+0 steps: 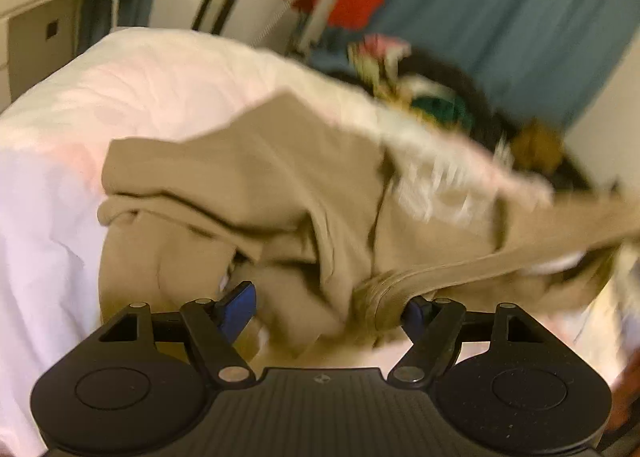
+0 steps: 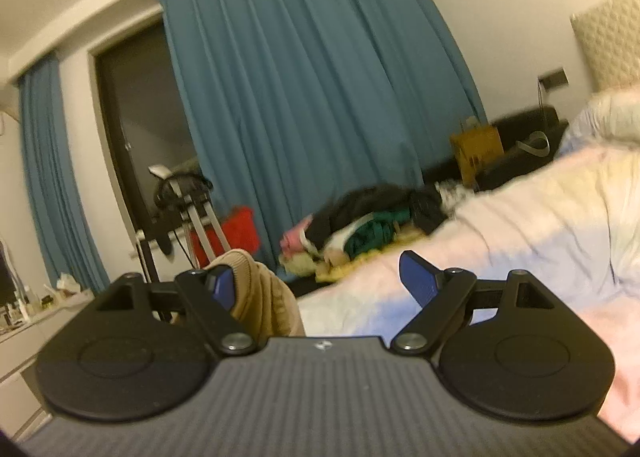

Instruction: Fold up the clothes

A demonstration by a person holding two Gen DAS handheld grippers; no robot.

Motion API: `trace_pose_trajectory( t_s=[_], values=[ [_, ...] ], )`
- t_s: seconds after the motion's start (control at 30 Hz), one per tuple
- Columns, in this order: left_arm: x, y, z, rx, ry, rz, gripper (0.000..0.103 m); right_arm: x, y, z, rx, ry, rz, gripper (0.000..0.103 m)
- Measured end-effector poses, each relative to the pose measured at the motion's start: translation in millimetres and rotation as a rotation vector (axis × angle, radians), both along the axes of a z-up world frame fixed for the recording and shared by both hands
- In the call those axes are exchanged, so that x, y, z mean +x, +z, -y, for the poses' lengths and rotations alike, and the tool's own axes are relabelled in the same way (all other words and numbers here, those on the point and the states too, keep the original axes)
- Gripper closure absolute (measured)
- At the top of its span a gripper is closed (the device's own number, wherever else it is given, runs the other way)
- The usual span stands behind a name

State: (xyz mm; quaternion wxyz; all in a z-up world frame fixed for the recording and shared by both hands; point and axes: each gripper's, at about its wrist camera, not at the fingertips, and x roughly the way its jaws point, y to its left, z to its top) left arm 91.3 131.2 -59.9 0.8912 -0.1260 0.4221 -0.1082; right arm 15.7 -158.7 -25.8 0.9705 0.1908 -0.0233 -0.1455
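My left gripper (image 1: 332,307) is spread wide over the tan sweatshirt (image 1: 248,185), which lies crumpled on the pale pink bedsheet (image 1: 132,89); its ribbed hem (image 1: 384,293) touches one blue pad. My right gripper (image 2: 316,281) is likewise released, a ribbed tan cuff (image 2: 260,289) resting against its left pad. A heap of mixed clothes (image 2: 360,225) sits at the bed's far edge before teal curtains (image 2: 312,77), a red bag (image 2: 240,229) nearby
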Motion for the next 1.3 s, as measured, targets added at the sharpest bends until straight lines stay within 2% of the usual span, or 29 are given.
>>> trace_pose_trajectory(
  t_s=[0.13, 0.17, 0.27, 0.33, 0.4, 0.47, 0.53, 0.6, 0.67, 0.77, 0.83, 0.93, 1.03, 1.1, 1.17, 1.2, 1.3],
  values=[
    [-7, 3, 10, 0.043, -0.032, 0.025, 0.024, -9, 5, -9, -0.074, -0.02, 0.055, 0.02],
    [-10, 7, 10, 0.037, -0.024, 0.052, 0.027, -9, 7, -11, -0.095, -0.03, 0.054, 0.02],
    [-26, 30, -5, -0.019, 0.042, 0.213, 0.026, -11, 10, -15, -0.138, -0.057, 0.052, 0.02],
    [-33, 42, -13, -0.041, 0.085, 0.28, 0.024, -14, 11, -14, -0.134, -0.061, 0.059, 0.02],
    [-34, 44, -16, -0.068, 0.078, 0.284, 0.024, -18, 13, -14, -0.136, -0.059, 0.075, 0.02],
    [-30, 37, -13, -0.092, 0.043, 0.219, 0.024, -20, 15, -16, -0.15, -0.056, 0.087, 0.02],
    [-24, 26, -1, -0.093, -0.036, 0.139, 0.024, -21, 16, -18, -0.161, -0.046, 0.091, 0.02],
    [-25, 19, 16, -0.009, -0.073, 0.108, 0.024, -22, 16, -19, -0.173, -0.043, 0.093, 0.02],
    [-25, 14, 27, 0.109, -0.063, 0.104, 0.024, -21, 17, -21, -0.187, -0.046, 0.093, 0.02],
    [-28, 15, 22, 0.163, 0.028, 0.116, 0.022, -16, 15, -20, -0.197, -0.055, 0.06, 0.02],
    [-32, 22, 10, 0.151, 0.12, 0.164, 0.022, -6, 11, -19, -0.209, -0.067, -0.016, 0.02],
    [-40, 39, -11, 0.081, 0.244, 0.268, 0.019, 11, -1, -14, -0.2, -0.054, -0.132, 0.02],
    [-51, 58, -17, 0.089, 0.3, 0.381, 0.016, 20, -7, -13, -0.196, -0.027, -0.194, 0.02],
    [-55, 74, -19, 0.1, 0.323, 0.447, 0.016, 21, 0, -18, -0.23, -0.027, -0.189, 0.02],
    [-57, 94, -20, 0.104, 0.343, 0.507, 0.016, 18, 23, -23, -0.239, -0.023, -0.149, 0.02],
    [-61, 109, -24, 0.08, 0.359, 0.549, 0.016, 17, 36, -25, -0.243, -0.021, -0.129, 0.02],
    [-65, 165, -30, 0.053, 0.378, 0.662, 0.016, 5, 100, -30, -0.261, 0.005, -0.026, 0.02]
  ],
)
